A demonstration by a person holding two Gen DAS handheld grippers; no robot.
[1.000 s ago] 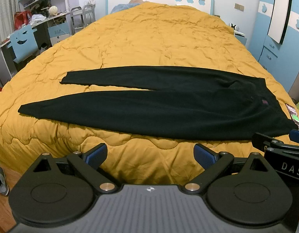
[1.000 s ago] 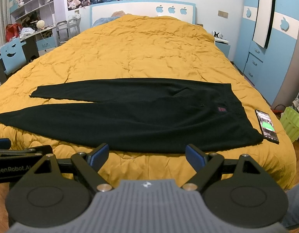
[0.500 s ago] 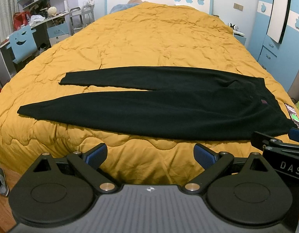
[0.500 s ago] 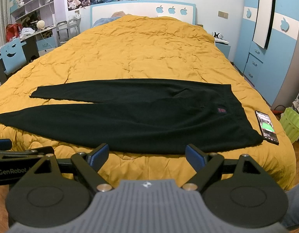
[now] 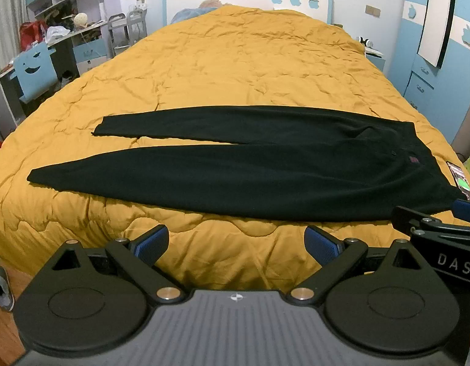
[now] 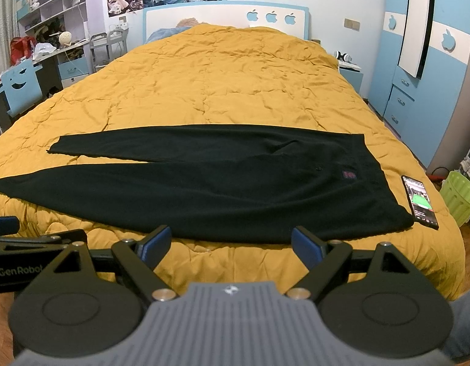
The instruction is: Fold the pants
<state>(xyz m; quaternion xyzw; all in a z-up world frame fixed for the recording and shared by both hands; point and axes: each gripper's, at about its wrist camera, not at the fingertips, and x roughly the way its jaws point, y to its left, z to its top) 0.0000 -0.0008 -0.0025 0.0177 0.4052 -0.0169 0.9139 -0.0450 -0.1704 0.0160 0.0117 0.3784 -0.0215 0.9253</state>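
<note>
Black pants (image 5: 250, 164) (image 6: 222, 177) lie flat across a yellow quilt (image 5: 244, 61) (image 6: 228, 82), waistband to the right, both legs stretched left with a narrow gap between them. A small red label (image 6: 348, 174) marks the waist area. My left gripper (image 5: 236, 241) hovers open over the bed's near edge, short of the lower leg's hem line. My right gripper (image 6: 231, 244) also stands open, its blue pads just in front of the near edge of the pants. Nothing sits between either pair of fingers.
A phone (image 6: 419, 201) (image 5: 460, 180) with a lit screen lies on the quilt right of the waistband. A green bin (image 6: 459, 196) stands on the floor at right. A desk and blue chair (image 5: 33, 70) are at left, blue wardrobe (image 6: 430, 70) at right.
Both views have shifted only very slightly; the pants lie as before and both grippers stay open.
</note>
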